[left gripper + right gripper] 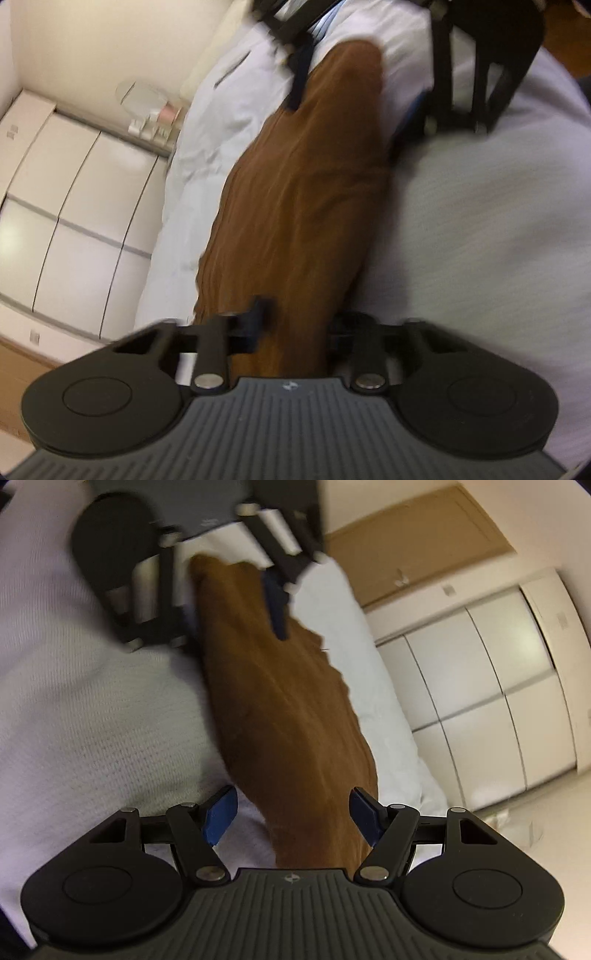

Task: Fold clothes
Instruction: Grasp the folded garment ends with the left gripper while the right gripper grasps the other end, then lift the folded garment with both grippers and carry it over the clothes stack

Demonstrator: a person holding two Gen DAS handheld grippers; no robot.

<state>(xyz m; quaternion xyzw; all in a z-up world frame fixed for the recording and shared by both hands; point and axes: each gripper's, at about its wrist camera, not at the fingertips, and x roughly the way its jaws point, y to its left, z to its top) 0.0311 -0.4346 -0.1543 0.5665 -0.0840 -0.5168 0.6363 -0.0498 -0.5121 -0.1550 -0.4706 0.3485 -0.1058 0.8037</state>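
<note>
A brown garment (306, 192) lies stretched in a long strip across the white bed (480, 229), running between both grippers. My left gripper (299, 325) is shut on its near end, with cloth bunched between the dark fingers (258, 319). In the right wrist view the same brown garment (288, 720) passes between the blue pads (221, 818) of my right gripper (293, 819), which stands open around it without pressing. Each gripper shows blurred at the far end in the other's view: the right gripper (354, 103) and the left one's blue finger (275, 605).
White wardrobe doors (74, 221) line the wall beside the bed, and a ledge holds small toiletries (155, 118). A wooden door (413, 546) stands past the wardrobe (498, 686). A textured white blanket (92, 709) covers the bed beside the garment.
</note>
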